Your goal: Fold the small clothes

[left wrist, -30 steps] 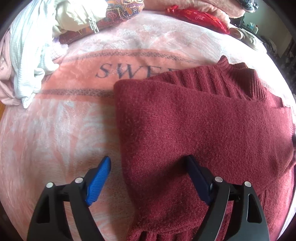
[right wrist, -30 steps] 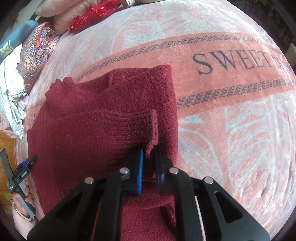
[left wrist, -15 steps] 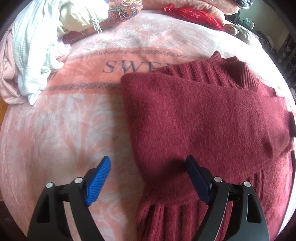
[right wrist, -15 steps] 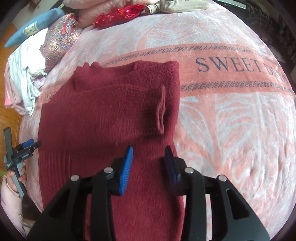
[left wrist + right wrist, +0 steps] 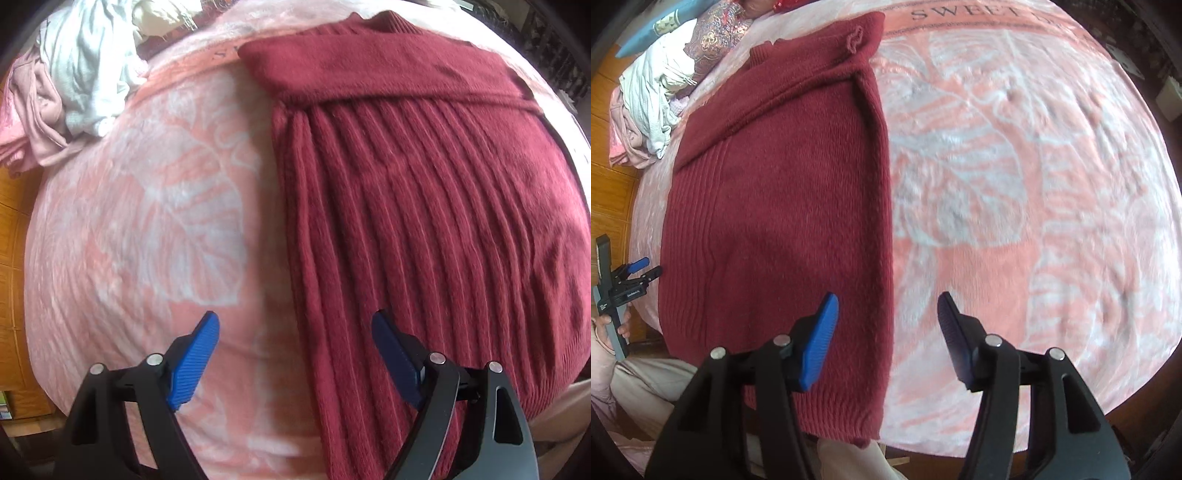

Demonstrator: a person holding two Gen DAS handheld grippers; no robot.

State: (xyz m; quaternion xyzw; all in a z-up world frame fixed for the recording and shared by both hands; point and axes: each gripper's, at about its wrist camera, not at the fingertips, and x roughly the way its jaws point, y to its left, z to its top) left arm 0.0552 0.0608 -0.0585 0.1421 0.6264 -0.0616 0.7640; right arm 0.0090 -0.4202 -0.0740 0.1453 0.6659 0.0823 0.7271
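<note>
A dark red knit sweater [image 5: 424,192] [image 5: 783,199] lies flat on the pink blanket [image 5: 147,229] [image 5: 1015,184], both sleeves folded across its chest. My left gripper [image 5: 295,332] hangs open above the sweater's left edge near the ribbed hem, one pad over blanket, the other over knit, holding nothing. My right gripper [image 5: 888,314] hovers over the sweater's right edge near the hem; its jaws are opening and nothing is pinched between them. The left gripper [image 5: 642,267] also shows at the far left of the right wrist view, held by a hand.
A heap of white and pink clothes [image 5: 70,81] [image 5: 646,122] lies at the blanket's far left corner, with patterned pillows [image 5: 713,33] behind it. Wooden floor [image 5: 613,177] runs along the left. The person's light trousers [image 5: 646,380] are at the bed's near edge.
My right gripper let go of the sleeve cuff, opened, and pulled back toward the hem. My left gripper also drew back from the chest to the ribbed hem, staying open.
</note>
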